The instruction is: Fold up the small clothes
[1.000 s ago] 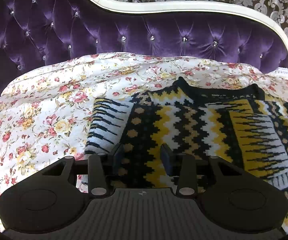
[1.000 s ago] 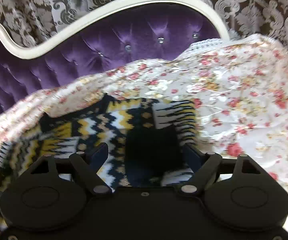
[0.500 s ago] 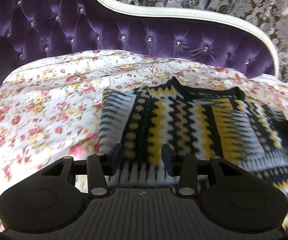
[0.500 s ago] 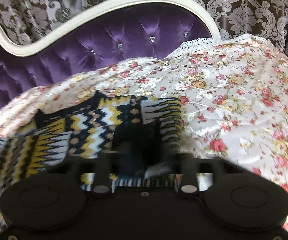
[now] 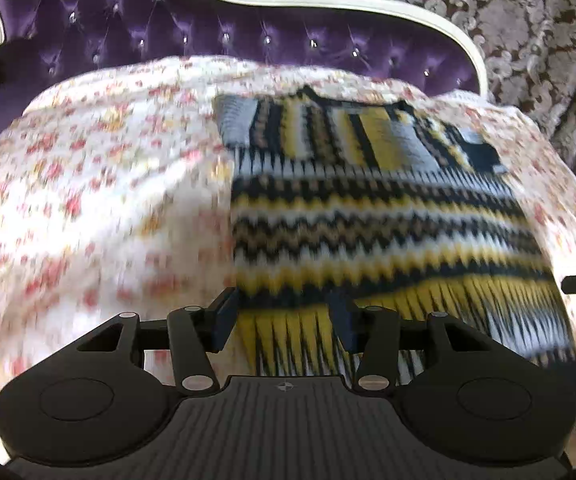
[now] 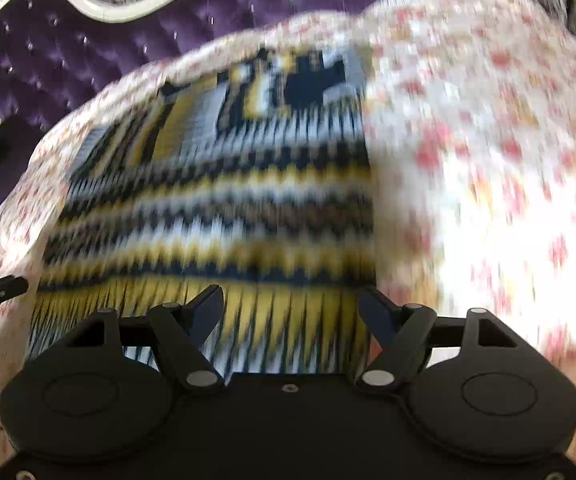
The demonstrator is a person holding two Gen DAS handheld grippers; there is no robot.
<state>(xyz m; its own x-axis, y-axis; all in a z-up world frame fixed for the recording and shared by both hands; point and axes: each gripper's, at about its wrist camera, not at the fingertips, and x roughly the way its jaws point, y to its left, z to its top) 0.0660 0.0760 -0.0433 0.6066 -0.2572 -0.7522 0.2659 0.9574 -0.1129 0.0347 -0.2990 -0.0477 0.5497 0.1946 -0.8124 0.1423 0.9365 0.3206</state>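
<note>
Both jaws gape empty over the sweater [image 5: 388, 224], lying lengthwise with its collar toward the headboard [image 5: 248, 40].

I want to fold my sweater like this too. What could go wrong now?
The sweater lies on a floral sheet that looks loose, so a finger might pinch both. The left gripper and right gripper are both open near the hem; uneven grabs could skew the fold. Blur suggests fast motion.
</note>
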